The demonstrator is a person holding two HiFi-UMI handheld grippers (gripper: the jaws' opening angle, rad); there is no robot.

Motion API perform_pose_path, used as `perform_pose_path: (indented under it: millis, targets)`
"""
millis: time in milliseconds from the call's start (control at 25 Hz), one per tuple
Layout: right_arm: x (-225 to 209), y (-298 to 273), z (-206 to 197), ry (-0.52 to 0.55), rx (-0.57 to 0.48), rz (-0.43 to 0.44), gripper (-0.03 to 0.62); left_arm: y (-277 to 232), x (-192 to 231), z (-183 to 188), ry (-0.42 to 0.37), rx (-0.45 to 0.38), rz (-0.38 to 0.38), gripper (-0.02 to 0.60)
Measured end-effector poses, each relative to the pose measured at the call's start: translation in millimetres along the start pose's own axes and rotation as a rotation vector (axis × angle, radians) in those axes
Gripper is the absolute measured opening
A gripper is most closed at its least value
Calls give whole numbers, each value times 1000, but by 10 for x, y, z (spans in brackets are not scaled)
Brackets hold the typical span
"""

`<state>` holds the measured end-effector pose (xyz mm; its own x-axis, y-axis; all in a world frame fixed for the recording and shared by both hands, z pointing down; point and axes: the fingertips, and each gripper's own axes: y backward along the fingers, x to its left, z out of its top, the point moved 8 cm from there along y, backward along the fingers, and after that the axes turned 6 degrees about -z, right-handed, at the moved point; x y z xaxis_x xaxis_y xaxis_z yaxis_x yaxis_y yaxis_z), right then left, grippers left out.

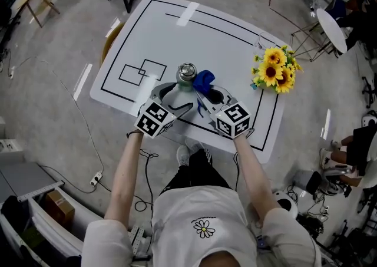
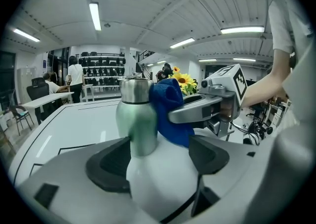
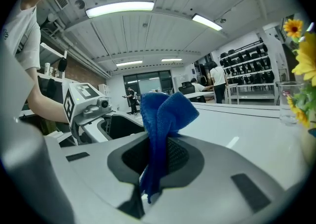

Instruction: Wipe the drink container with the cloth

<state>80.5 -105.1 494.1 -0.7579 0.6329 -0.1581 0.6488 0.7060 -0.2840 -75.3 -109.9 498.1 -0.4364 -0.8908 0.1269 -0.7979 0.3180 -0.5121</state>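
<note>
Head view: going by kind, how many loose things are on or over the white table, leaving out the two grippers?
Drink container: 1
Blue cloth: 1
Sunflower bunch: 1
Total: 3

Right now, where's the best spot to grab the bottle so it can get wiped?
Grip the bottle low on its wide white base, from the near side, as the left gripper does. It stands upright, so the green shoulder and steel cap are left free for the blue cloth.
</note>
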Motion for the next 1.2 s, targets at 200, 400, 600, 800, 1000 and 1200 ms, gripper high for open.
perform_pose_path:
  millis: [200,400,600,800,1000,1200]
  targets:
    - [133,8,-4,32,6,33,41,30,-133,-29,1,4,-7,357]
    - [184,31,-16,45,7,48,41,25,-212,-30,-19,8,-22,356]
    - [174,28,-6,50,7,51,41,100,-93,-7,0,-23,21,357]
    - [153,21,-5,55,6,54,41,82,156,22,4,-3,58,357]
    - [74,8,-11,43,2,41,41,-62,281,21,-1,24,43,357]
    - [-75,-14,19,41,2,7,41,-154,315,34,-11,35,24,357]
